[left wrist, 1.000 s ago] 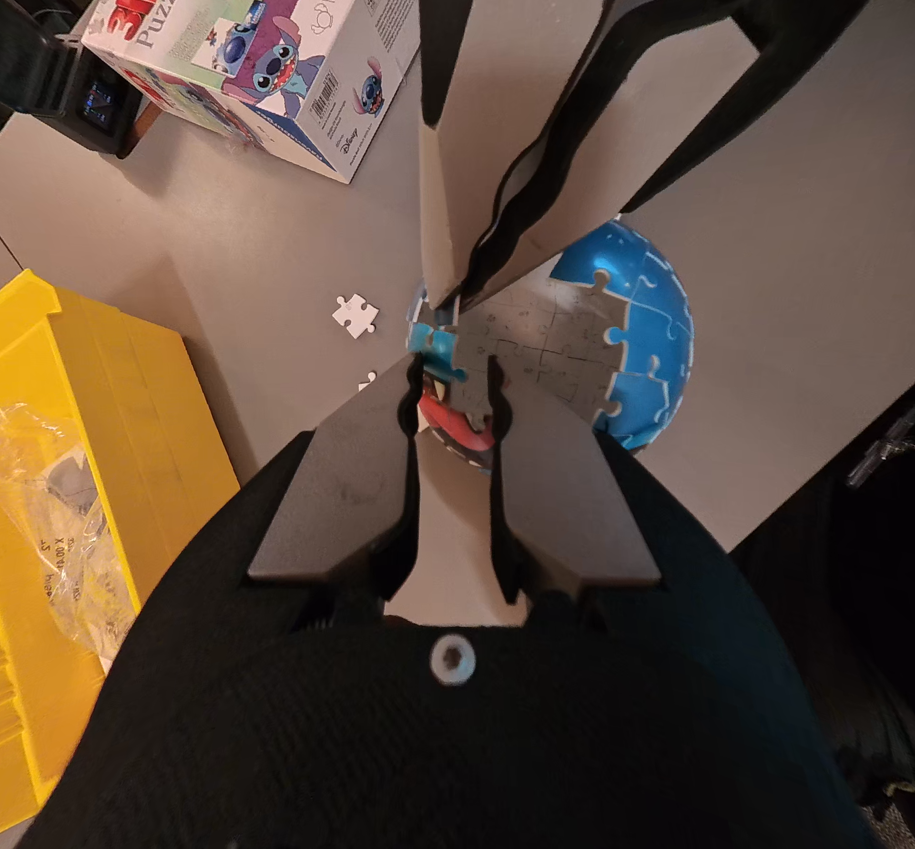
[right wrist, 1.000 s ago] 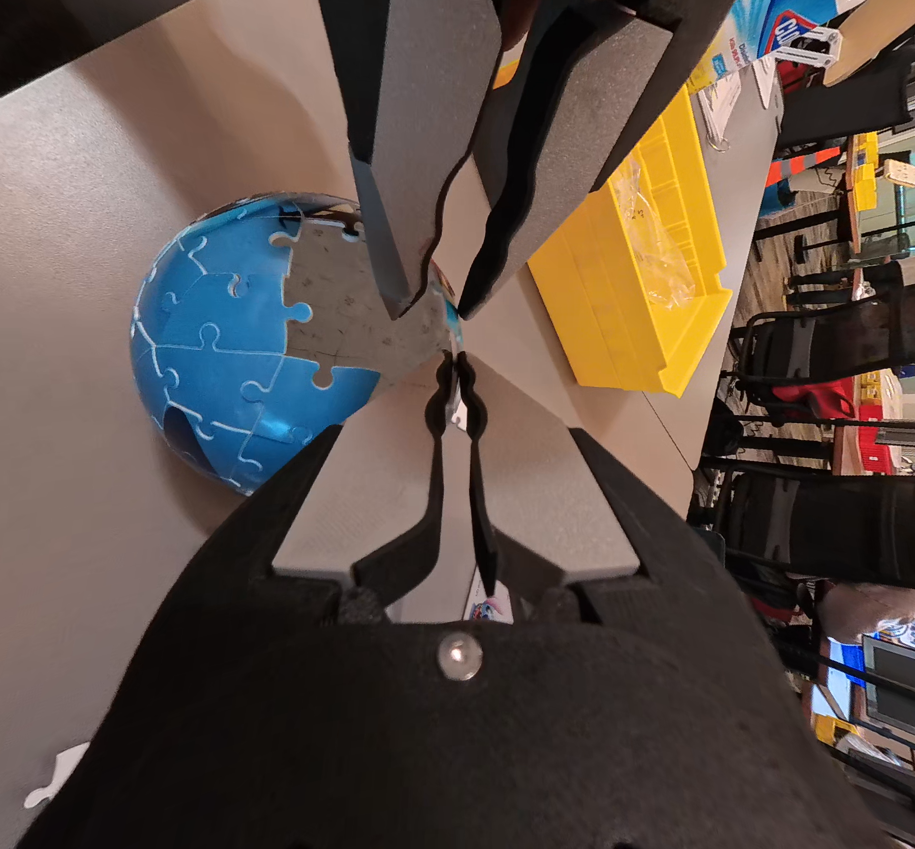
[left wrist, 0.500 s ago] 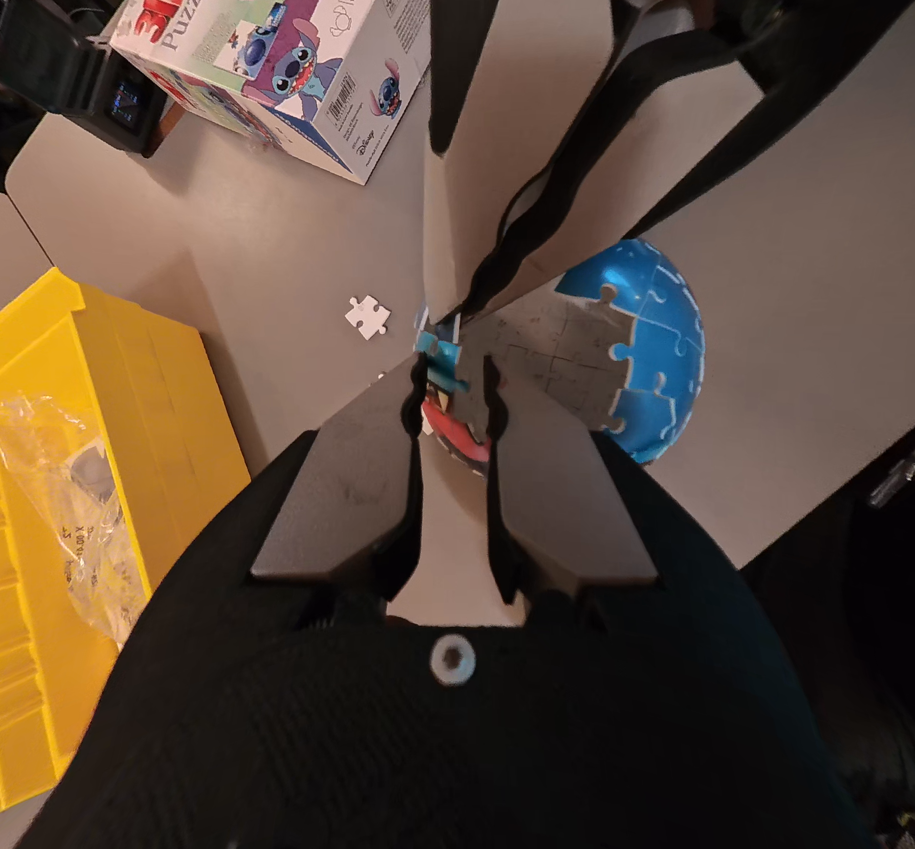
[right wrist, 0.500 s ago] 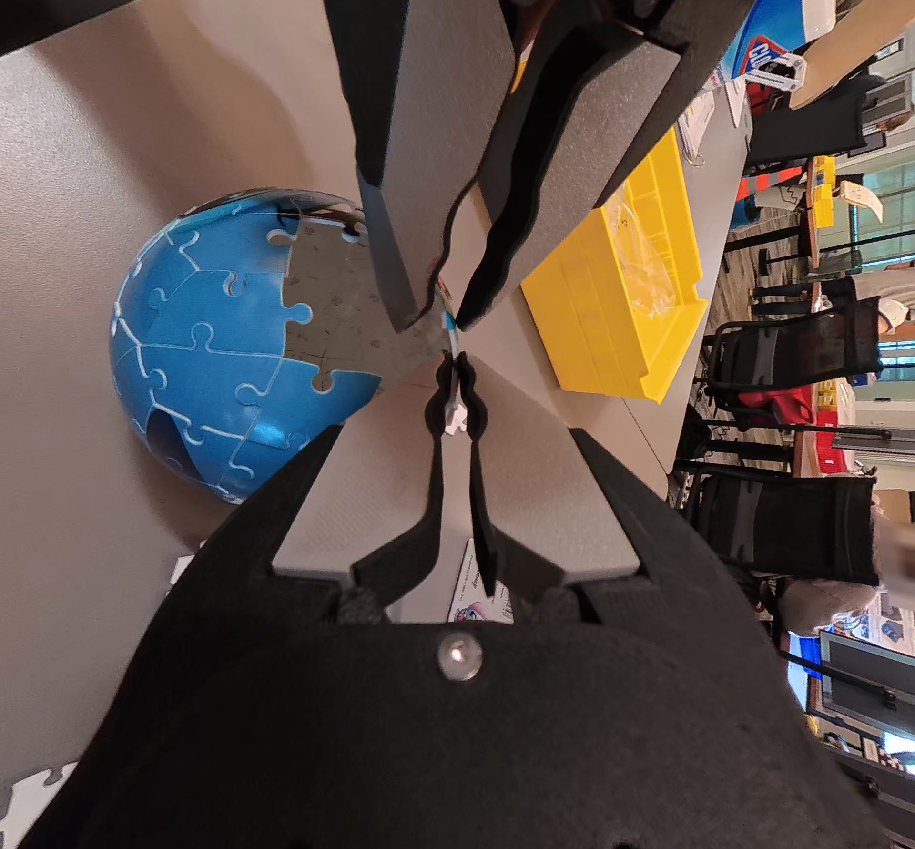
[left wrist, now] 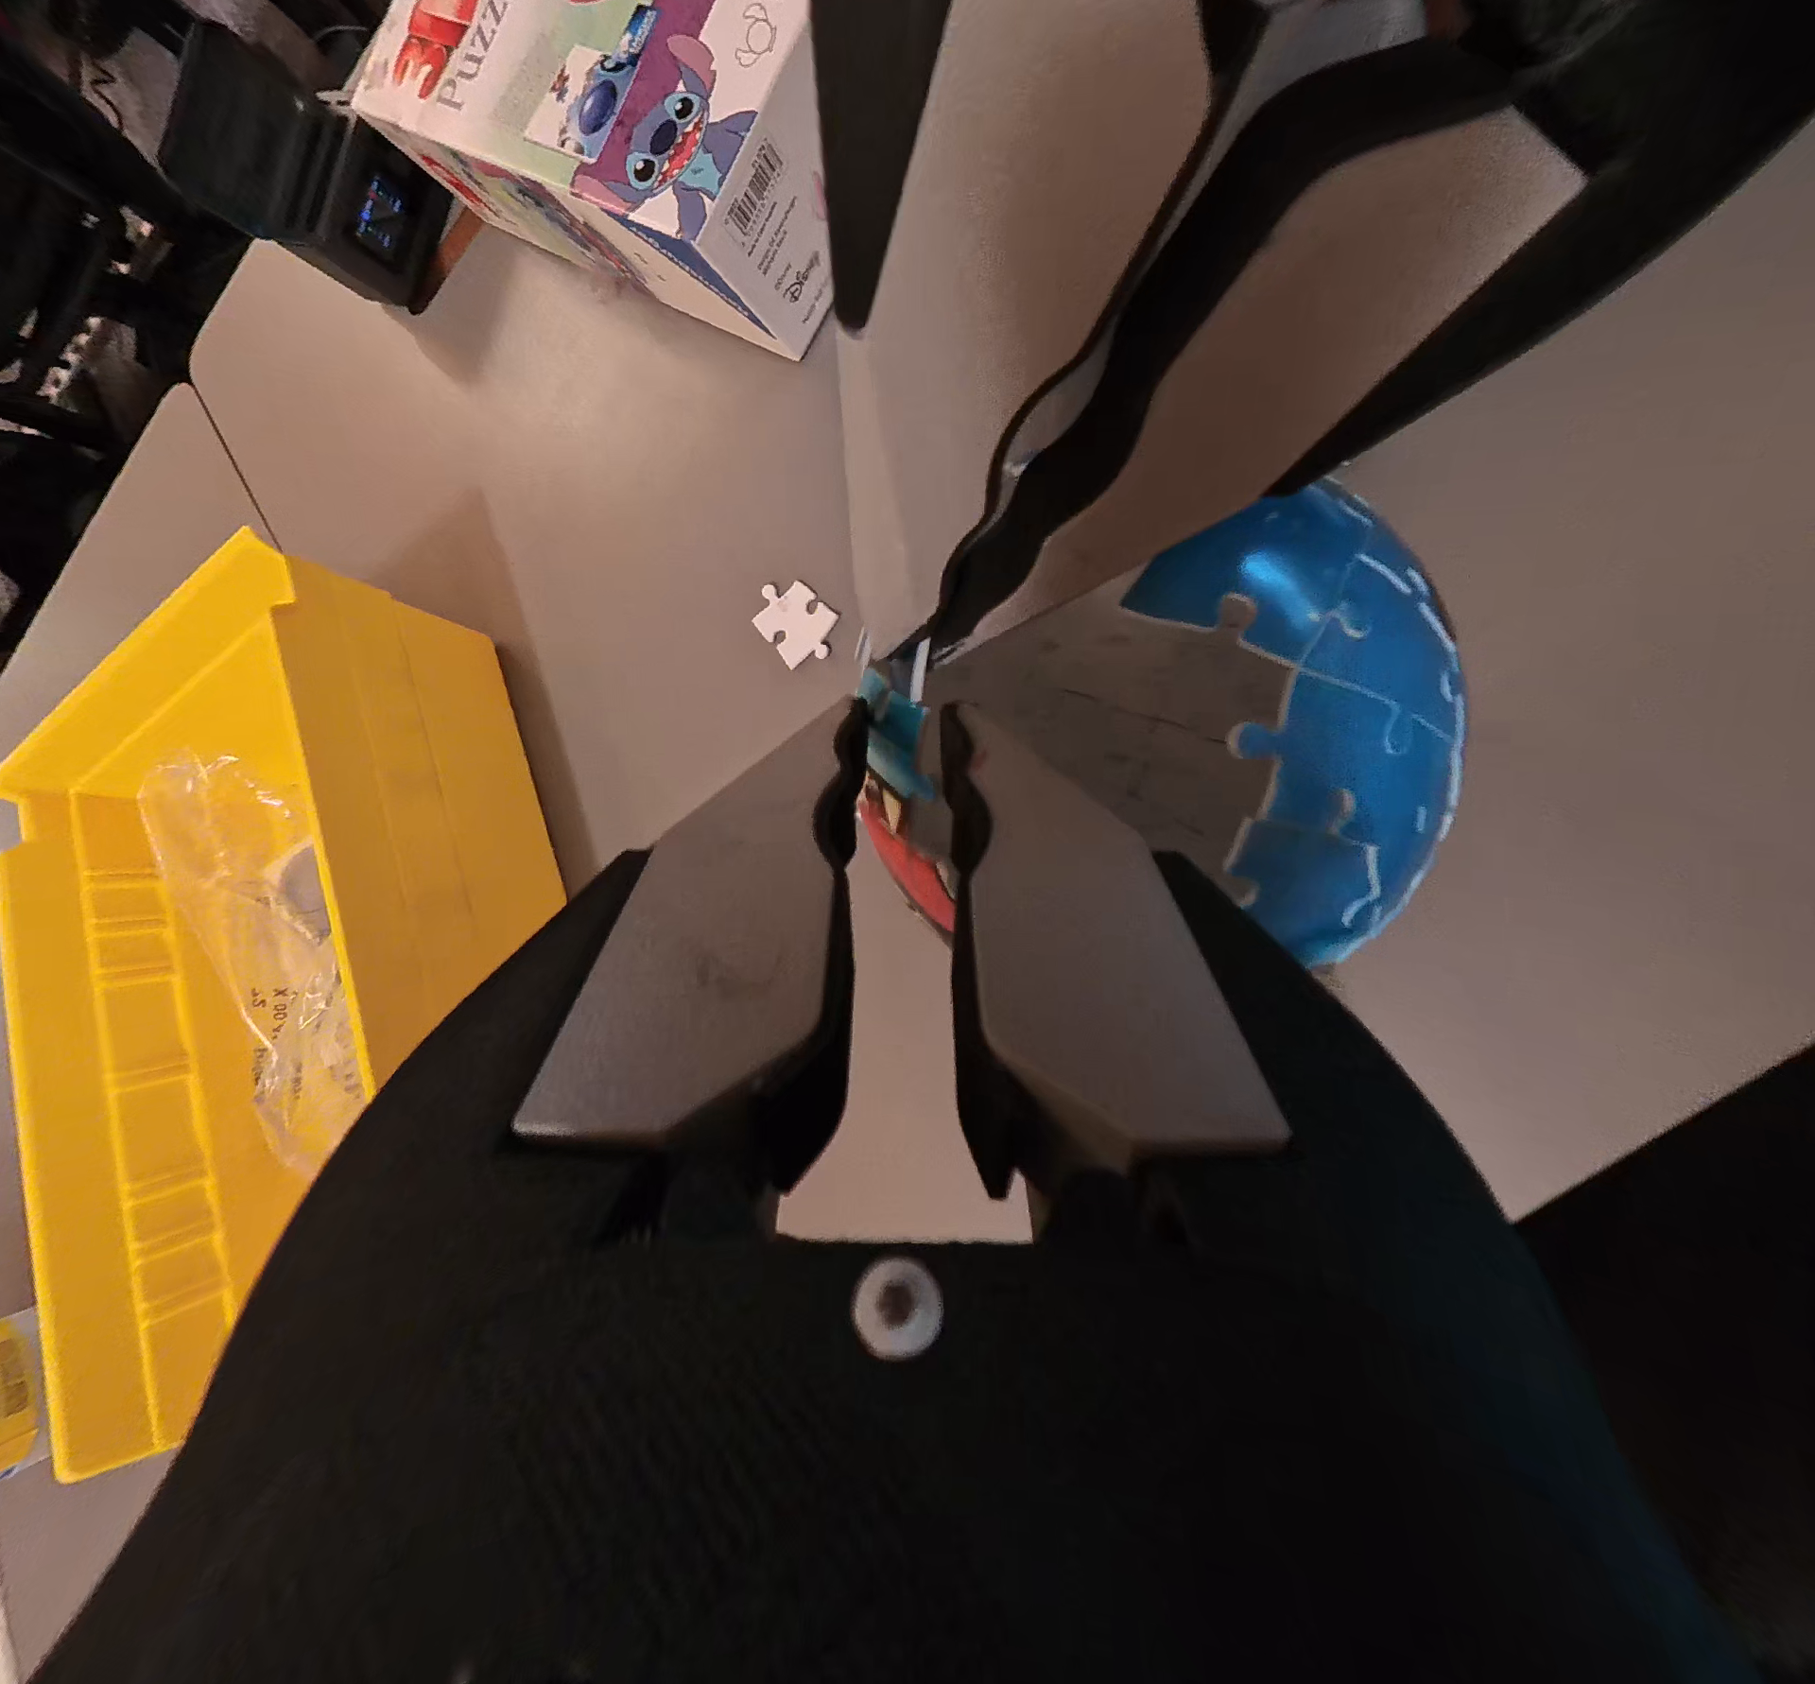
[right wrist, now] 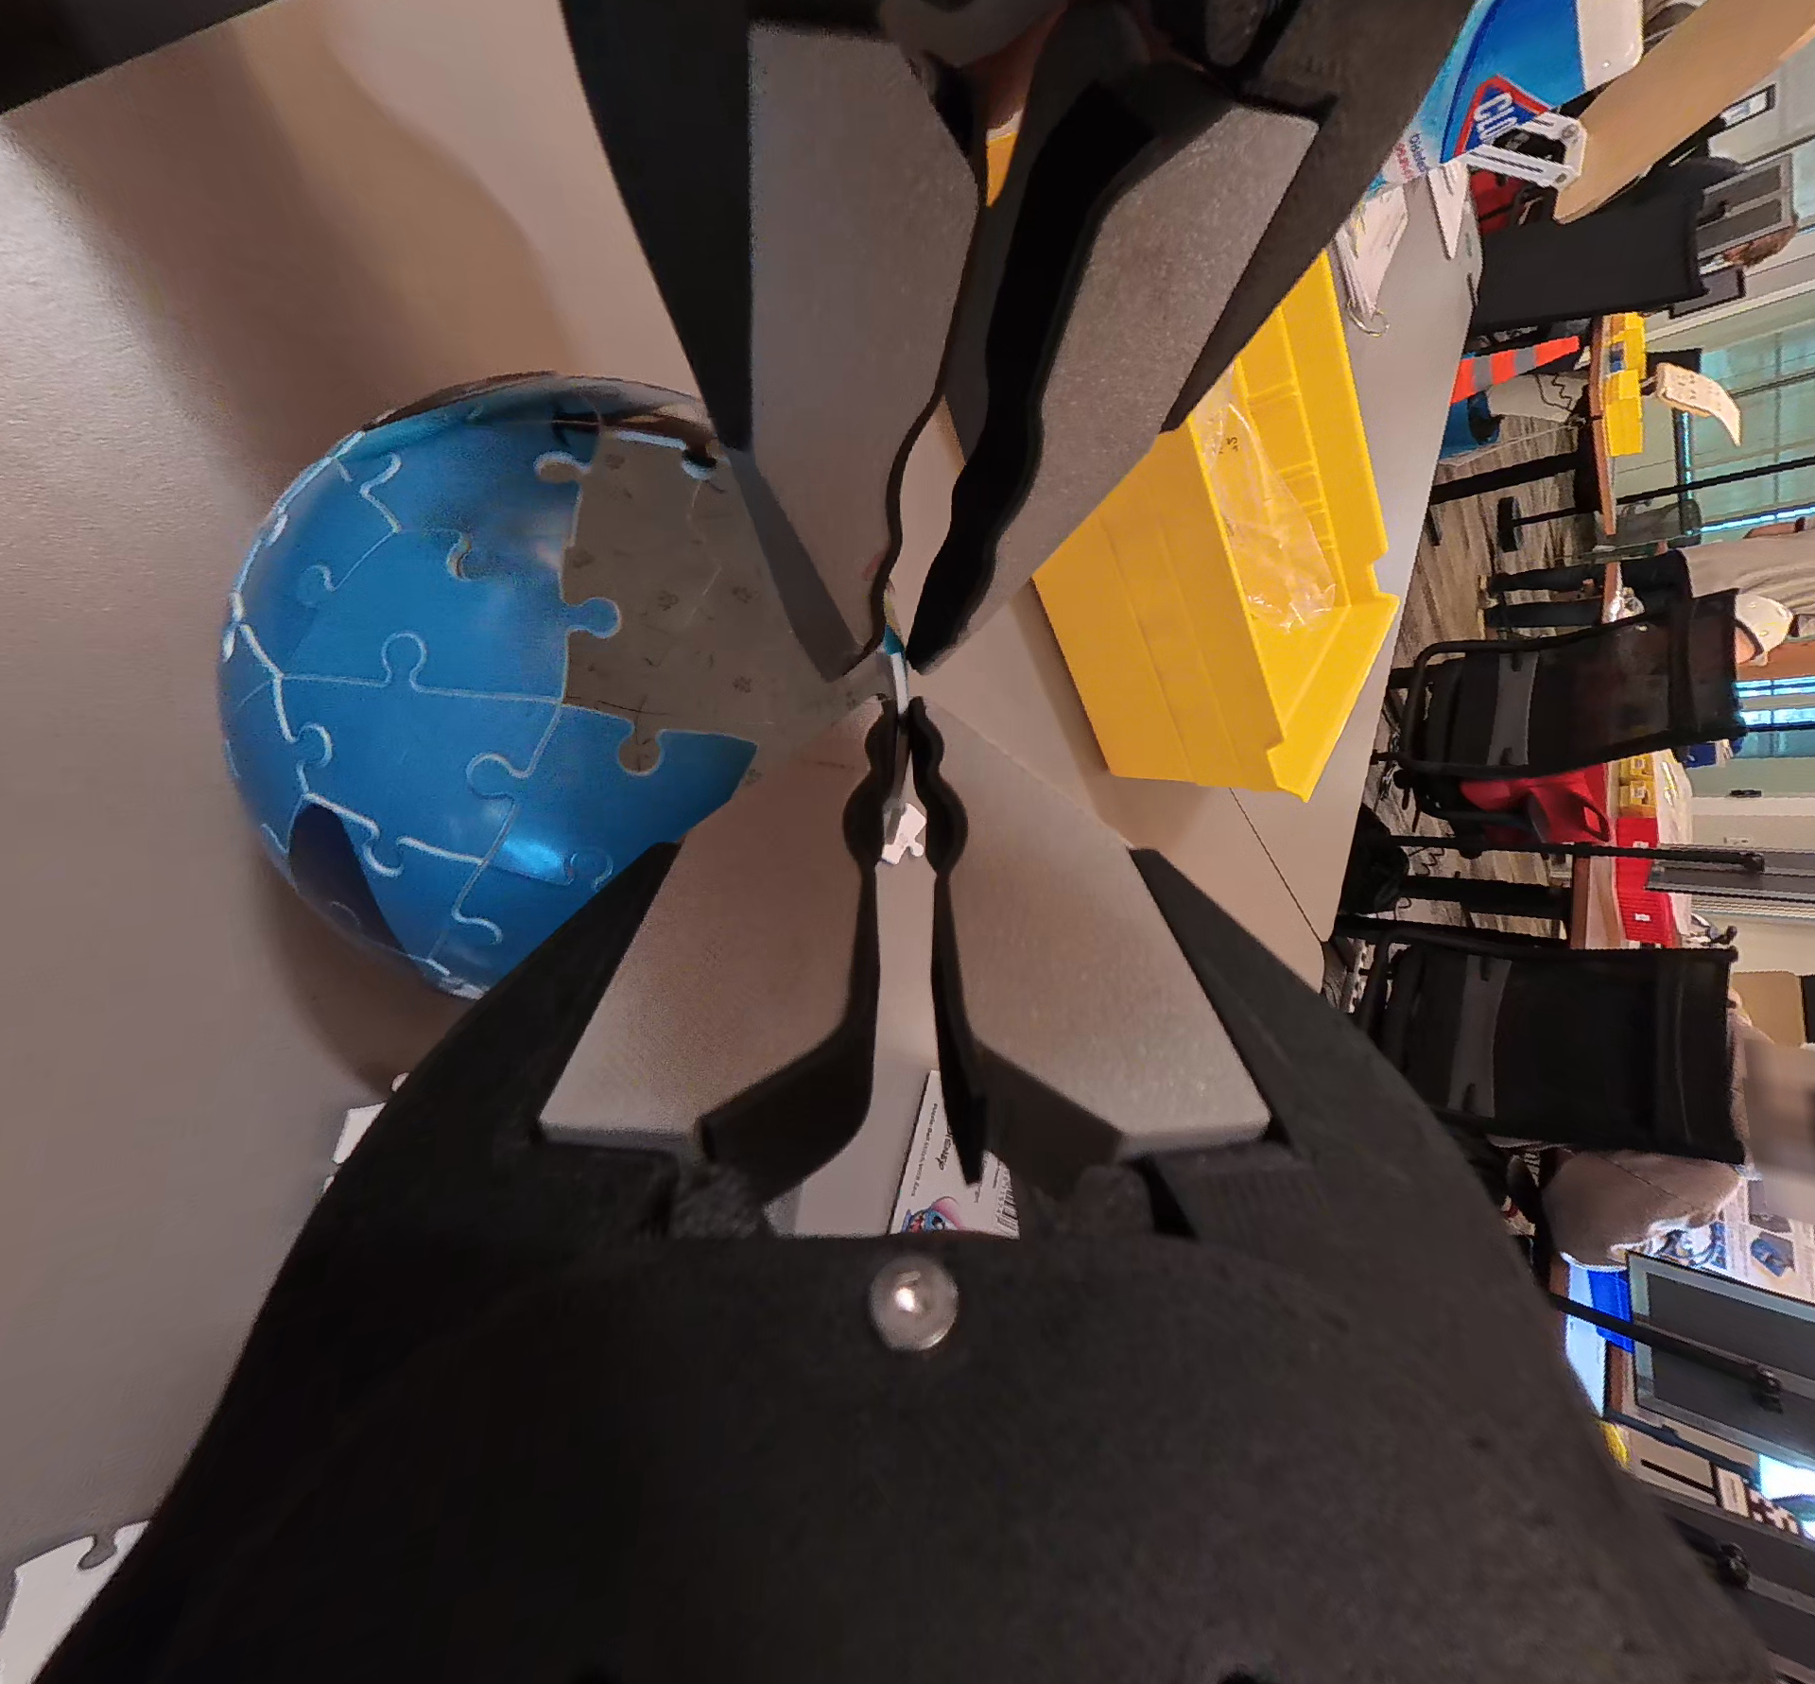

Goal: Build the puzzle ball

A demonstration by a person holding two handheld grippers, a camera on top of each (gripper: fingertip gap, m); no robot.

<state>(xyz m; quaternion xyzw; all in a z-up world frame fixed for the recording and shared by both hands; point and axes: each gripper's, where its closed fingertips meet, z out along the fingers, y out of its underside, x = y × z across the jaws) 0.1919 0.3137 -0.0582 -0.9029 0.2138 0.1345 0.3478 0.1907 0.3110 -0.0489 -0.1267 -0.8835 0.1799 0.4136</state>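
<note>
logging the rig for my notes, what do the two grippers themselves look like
Both look alike. The left gripper and right gripper each have a matte black, textured body with one round silver screw set in its middle. Two wedge-shaped fingers with flat grey outer faces taper toward the tips, and their black inner edges are wavy. No cables, markings or sleeves show.

Tight quarters in the middle: the left gripper [left wrist: 899,718] and right gripper [right wrist: 904,713] meet tip to tip at the rim of the half-built puzzle ball [left wrist: 1355,733], leaving no gap between them. The yellow bin [left wrist: 246,900] walls off one flank and the puzzle box [left wrist: 609,95] blocks the far end. Open table [left wrist: 609,478] lies between bin and box, bar one loose white piece [left wrist: 796,623].
</note>
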